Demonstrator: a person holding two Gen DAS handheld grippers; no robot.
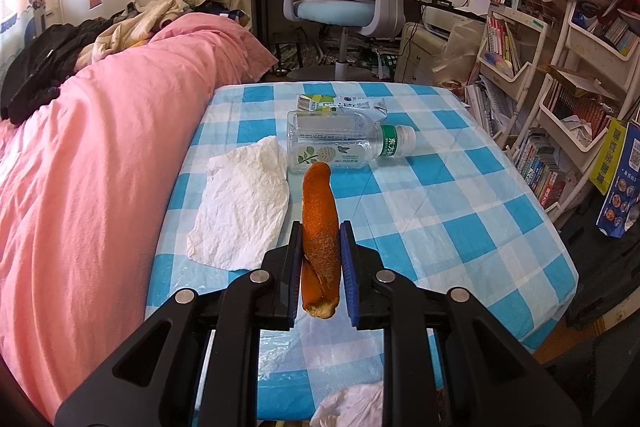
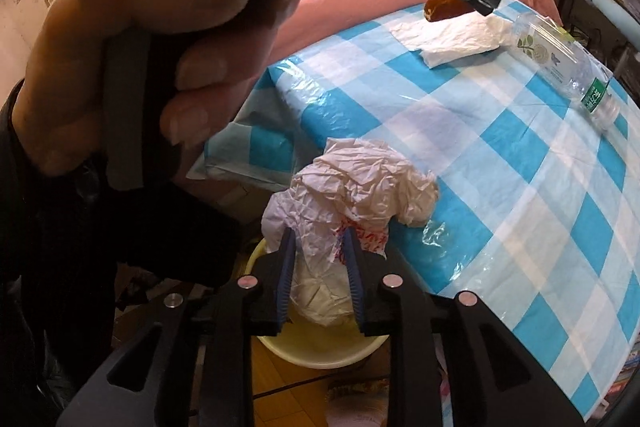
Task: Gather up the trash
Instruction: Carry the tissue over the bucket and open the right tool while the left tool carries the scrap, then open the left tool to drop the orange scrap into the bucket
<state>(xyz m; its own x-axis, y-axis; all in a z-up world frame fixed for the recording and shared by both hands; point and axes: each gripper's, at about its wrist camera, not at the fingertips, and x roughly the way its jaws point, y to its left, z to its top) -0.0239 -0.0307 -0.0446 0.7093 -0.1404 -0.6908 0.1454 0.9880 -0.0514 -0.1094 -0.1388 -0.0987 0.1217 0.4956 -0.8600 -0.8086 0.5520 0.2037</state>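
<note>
Left claw [image 1: 320, 247] grips one peel [image 1: 320, 227]; right claw [image 2: 318, 259] loosely straddles one bag [image 2: 352, 195].

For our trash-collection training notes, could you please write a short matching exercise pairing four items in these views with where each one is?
Items:
1. orange peel
2. crumpled plastic bag
3. clear bottle
4. white tissue

Places:
A. lying on its side on the checked tablecloth
B. spread flat near the pink bedding
C. between the left gripper's pads
D. between the right gripper's fingers, over the yellow basin

Pairs: 1-C, 2-D, 3-A, 4-B
</note>
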